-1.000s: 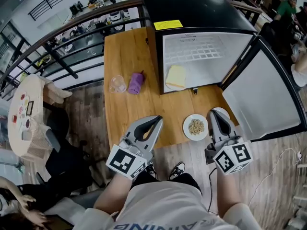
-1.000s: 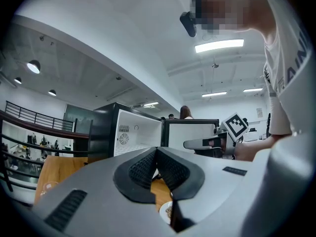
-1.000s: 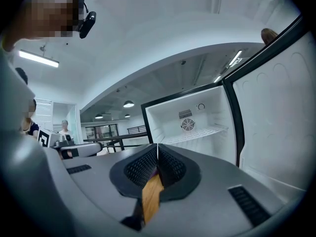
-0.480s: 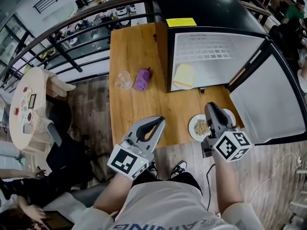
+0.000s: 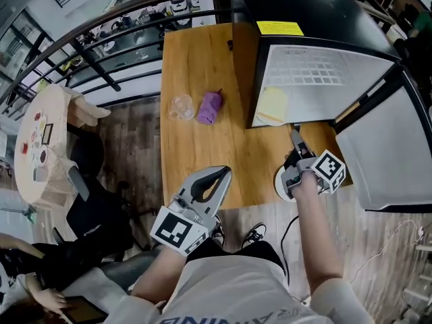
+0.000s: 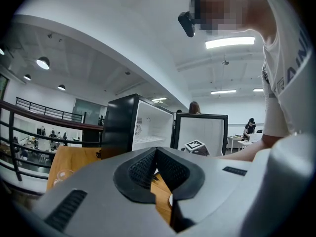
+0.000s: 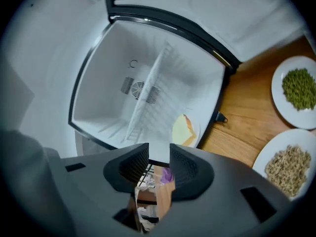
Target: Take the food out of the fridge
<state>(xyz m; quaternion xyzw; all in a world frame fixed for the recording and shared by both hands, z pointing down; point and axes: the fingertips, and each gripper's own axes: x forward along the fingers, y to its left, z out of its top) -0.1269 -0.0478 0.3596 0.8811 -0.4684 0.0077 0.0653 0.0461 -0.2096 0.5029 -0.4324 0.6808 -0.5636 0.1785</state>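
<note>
The black fridge (image 5: pixel 317 19) stands open on the wooden table (image 5: pixel 196 59). On its floor lies a pale yellow slice of food on a plate (image 5: pixel 273 105), also visible in the right gripper view (image 7: pixel 185 130). My right gripper (image 5: pixel 293 136) is rolled on its side just in front of the fridge opening, pointing in. Its jaws (image 7: pixel 159 154) have just been opening and are open with nothing between them. My left gripper (image 5: pixel 221 173) hovers at the table's near edge, its jaws (image 6: pixel 156 153) shut and empty.
Two plates sit on the table by the fridge, one of green food (image 7: pixel 299 89) and one of grains (image 7: pixel 289 164). The fridge door (image 5: pixel 388 147) swings out to the right. A purple object (image 5: pixel 210 107) and a clear glass (image 5: pixel 181 106) lie further left.
My right gripper moved forward and down toward the fridge opening, rolled onto its side, and its jaws opened. The left gripper barely shifted.
</note>
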